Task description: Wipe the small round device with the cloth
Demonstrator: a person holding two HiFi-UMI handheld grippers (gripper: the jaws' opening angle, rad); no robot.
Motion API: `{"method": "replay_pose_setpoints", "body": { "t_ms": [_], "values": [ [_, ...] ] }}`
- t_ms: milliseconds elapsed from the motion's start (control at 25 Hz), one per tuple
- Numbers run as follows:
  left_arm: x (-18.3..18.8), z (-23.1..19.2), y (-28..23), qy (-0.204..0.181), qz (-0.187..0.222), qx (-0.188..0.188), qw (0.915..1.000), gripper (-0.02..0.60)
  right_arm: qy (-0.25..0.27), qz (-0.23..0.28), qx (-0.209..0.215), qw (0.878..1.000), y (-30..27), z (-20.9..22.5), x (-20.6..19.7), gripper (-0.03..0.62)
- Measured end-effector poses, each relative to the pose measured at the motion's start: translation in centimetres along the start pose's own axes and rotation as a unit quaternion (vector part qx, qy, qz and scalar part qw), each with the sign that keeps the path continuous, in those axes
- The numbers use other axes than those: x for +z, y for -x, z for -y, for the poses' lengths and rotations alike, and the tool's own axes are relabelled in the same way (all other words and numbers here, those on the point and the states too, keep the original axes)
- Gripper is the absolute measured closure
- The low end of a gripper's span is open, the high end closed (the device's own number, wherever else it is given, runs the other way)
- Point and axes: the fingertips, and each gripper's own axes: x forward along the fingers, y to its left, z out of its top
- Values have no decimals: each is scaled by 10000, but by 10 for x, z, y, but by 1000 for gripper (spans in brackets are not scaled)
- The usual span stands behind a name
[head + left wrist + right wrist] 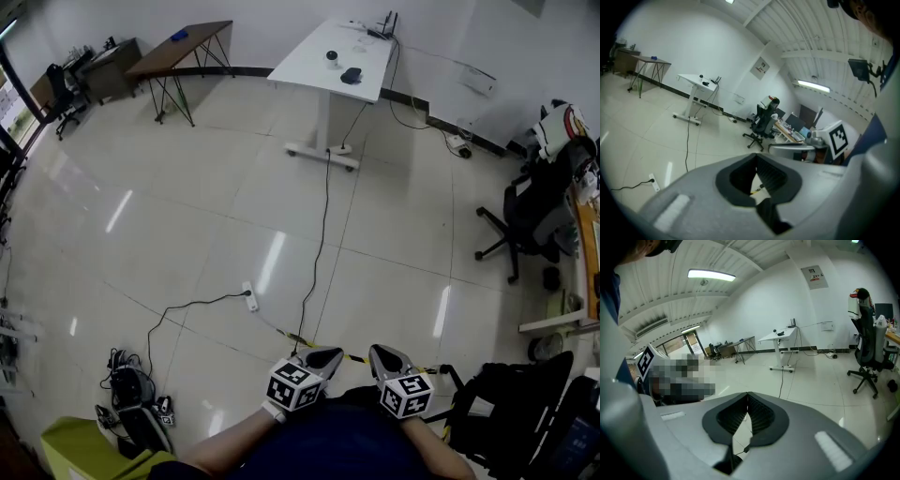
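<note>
Left gripper point(325, 355) and right gripper point(382, 354) closed, empty, over tiled floor point(187, 234); white desk point(307, 67) beyond

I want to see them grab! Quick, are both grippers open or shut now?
Left gripper: closed, holding nothing.
Right gripper: closed, holding nothing.

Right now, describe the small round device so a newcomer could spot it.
Find the white desk by the far wall. The small round device sits near its middle. It is a dark knob, rounder and smaller than the flat dark cloth beside it.
</note>
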Motion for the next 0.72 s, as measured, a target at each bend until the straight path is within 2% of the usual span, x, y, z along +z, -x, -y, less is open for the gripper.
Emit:
{"method": "replay_pose_setpoints", "body": {
  "t_ms": [240,400,600,720],
  "values": [
    [12,-26,-4,195,-91,108,9997,580,0,-186,60,9998,-25,2,14,582],
    [25,-50,-14,260,-144,306,9991,580,23,-312,297,9991,-55,8,23,582],
    [66,-91,-33,291,-11,792,9964,580,148,-332,719,9968,-104,31,59,582],
    [99,-110,-49,393,191,1071,9933,580,405,-376,940,9940,-123,46,87,582]
  ]
}}
